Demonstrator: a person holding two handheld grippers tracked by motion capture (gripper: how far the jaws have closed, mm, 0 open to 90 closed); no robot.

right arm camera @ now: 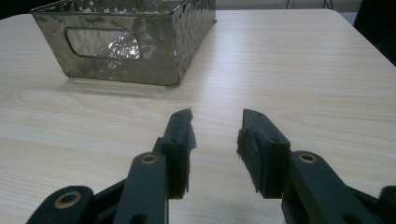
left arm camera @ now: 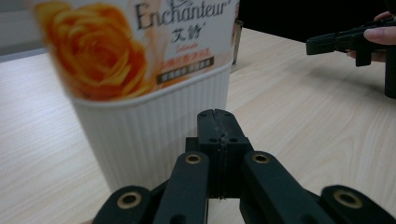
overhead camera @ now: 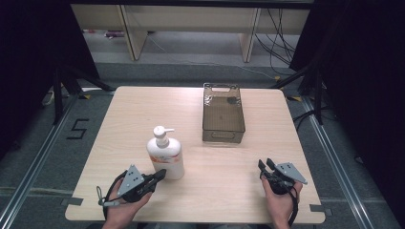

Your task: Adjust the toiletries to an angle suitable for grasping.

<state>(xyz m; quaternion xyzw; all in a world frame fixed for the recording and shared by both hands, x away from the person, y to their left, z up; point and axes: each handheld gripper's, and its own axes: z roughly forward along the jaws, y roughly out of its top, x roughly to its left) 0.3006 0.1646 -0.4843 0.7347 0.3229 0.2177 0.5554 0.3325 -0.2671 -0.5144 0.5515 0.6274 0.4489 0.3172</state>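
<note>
Two hand-held claws are on the pale wood-grain worktop, one at each near corner. The left claw lies low at the near left, held in the person's left hand, its black jaws pressed together with nothing between them; the left gripper view shows the two pads meeting edge to edge. The white ribbed plastic pump bottle with an orange rose label stands upright on the worktop just beside that claw, on its far side and slightly left of the jaw tips. In the high view the tips appear to reach the bottle's lower wall; whether they actually touch it cannot be told. In the left gripper view the bottle rises close ahead and to the left of the closed tips, its ribbed base next to them.

The right claw sits at the near right, held in the person's right hand, well apart from the bottle. Its jaws stand slightly spread with a clear gap and bare worktop between them, pinching nothing, as the right gripper view shows.

A smoky translucent rectangular plastic basket with cut-out handles stands toward the far centre-right of the worktop, apart from the bottle and from both claws. In the right gripper view its near wall lies ahead and to the left of the jaws. Open worktop lies between the bottle and the basket, with nothing standing between them.
</note>
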